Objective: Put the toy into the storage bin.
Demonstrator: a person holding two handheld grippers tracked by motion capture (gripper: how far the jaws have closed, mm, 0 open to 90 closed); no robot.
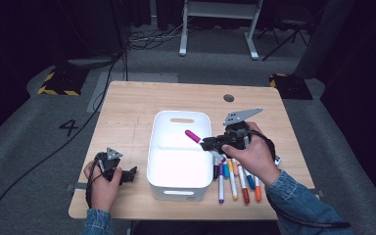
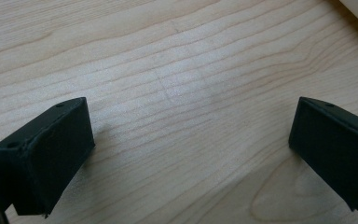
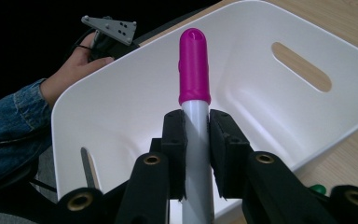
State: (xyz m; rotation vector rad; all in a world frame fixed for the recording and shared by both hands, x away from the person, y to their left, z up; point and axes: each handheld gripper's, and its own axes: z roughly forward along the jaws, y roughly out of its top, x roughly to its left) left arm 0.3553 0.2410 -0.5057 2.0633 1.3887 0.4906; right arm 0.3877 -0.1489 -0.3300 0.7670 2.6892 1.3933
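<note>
Now: right gripper (image 3: 196, 140) jaws clamp magenta marker (image 3: 194, 65) over bin (image 1: 156, 147) | left gripper (image 2: 186, 154) jaws wide

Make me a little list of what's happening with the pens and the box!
Right claw: shut on the pink-capped marker
Marker position: held over the white bin, cap pointing into it
Left claw: open, over bare wood
Markers on table: a row lying right of the bin, beside the right hand
Table: light wood
</note>
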